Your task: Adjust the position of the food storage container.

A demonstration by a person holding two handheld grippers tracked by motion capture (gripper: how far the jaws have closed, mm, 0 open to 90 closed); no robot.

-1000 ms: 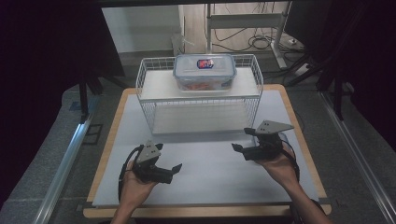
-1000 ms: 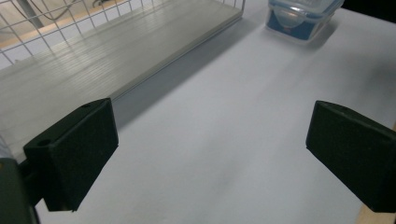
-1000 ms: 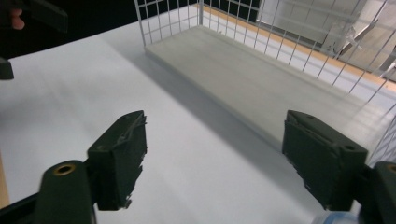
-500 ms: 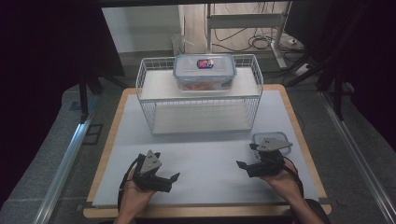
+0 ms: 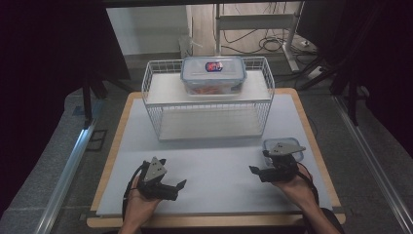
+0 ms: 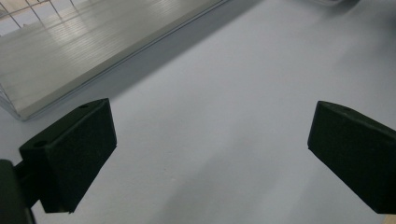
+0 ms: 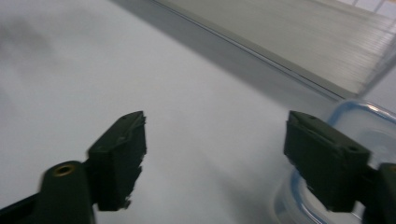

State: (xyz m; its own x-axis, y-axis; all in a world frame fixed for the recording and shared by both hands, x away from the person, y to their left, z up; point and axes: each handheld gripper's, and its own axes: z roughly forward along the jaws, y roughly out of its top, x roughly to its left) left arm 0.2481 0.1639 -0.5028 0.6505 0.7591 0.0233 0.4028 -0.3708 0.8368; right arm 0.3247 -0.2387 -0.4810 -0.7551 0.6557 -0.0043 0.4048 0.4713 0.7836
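A small clear tub with a blue rim (image 5: 293,145) stands on the grey mat at the right, partly hidden by my right gripper's grey plate. My right gripper (image 5: 254,171) lies low by it, pointing left. Its jaws have just been closing a little but still stand apart over bare mat; in the right gripper view (image 7: 217,123) the tub (image 7: 369,123) sits just outside the right-hand jaw. My left gripper (image 5: 179,187) rests near the front left, open, with only mat between its jaws (image 6: 210,116). A larger clear box with a blue lid (image 5: 213,73) sits on top of the white wire rack (image 5: 151,90).
The wire rack's lower shelf (image 6: 70,51) runs across the back of the mat and reaches the right gripper view (image 7: 303,37). The mat (image 5: 219,161) lies on a wooden table top. Dark stands and cables surround the table on the floor.
My right hand has come down and back toward the front edge, uncovering part of the small tub. The left hand has barely shifted.
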